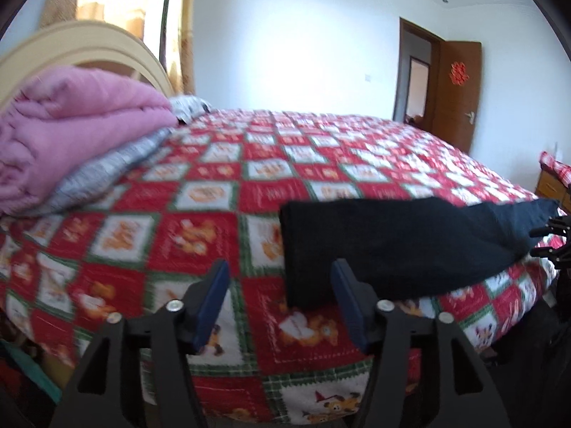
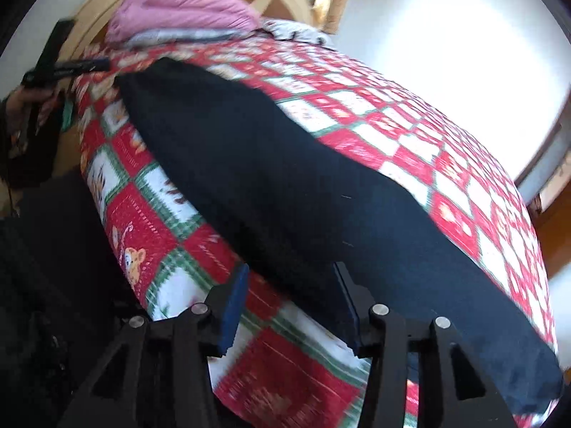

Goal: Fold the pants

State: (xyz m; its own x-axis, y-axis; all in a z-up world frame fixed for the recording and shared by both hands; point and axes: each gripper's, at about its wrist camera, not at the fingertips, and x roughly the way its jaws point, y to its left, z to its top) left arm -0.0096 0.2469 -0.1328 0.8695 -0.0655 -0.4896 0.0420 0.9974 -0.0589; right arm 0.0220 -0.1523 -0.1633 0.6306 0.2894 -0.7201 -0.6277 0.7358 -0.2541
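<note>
Both pairs of jaws stand parted with nothing clamped between their blue pads. From the left wrist view, the left gripper (image 1: 280, 299) hovers over the red, white and green checked bedspread (image 1: 200, 221), its right finger just in front of the near short edge of the black pants (image 1: 392, 246), which lie folded into a long strip near the bed's front edge. A pink blanket (image 1: 71, 132) sits on a grey pillow (image 1: 107, 171) by the cream headboard (image 1: 89, 44). A brown door (image 1: 458, 92) stands open. From the right wrist view, the right gripper (image 2: 292, 306) is released above the pants' (image 2: 285, 192) near edge; whether its right finger touches the cloth I cannot tell. Far left, a hand (image 2: 21, 103) holds the other gripper (image 2: 62, 66)
</note>
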